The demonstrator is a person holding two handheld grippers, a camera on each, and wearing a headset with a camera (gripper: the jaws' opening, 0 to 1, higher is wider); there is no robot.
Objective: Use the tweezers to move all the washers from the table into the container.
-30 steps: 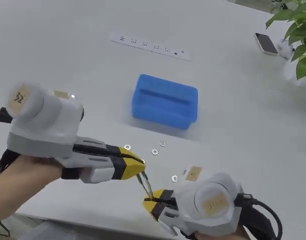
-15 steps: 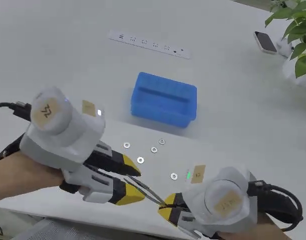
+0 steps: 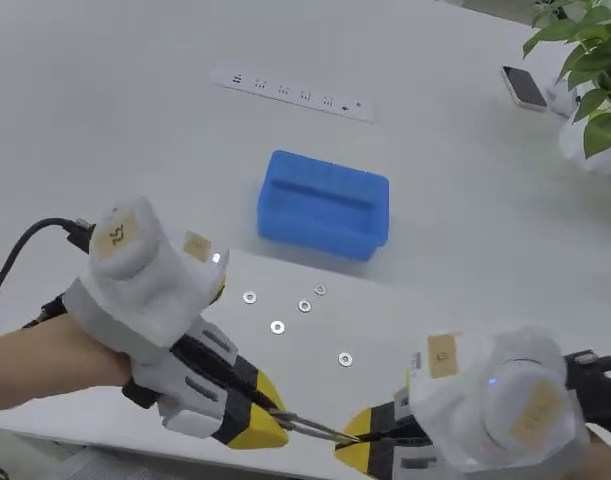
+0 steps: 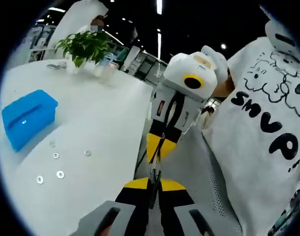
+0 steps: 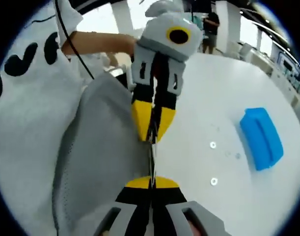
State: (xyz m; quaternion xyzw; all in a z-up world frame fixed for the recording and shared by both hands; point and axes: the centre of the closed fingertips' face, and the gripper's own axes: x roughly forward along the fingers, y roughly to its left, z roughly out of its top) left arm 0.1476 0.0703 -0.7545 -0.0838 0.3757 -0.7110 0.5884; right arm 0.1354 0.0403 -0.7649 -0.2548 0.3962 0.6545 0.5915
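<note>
Tip to tip now: left gripper [image 3: 275,428] and right gripper [image 3: 360,440] each pinched narrow on the tweezers [image 3: 315,430] between them. Washers [image 3: 277,327] lie beyond the fingertips, blue container [image 3: 325,203] farther on.

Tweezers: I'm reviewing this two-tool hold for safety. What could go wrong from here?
1. The tweezers span the left tool and the right tool beyond the table edge, over the person's lap; a slip would likely drop them off the table.
2. Both tools look shut on them, so pulling apart might bend them.
</note>
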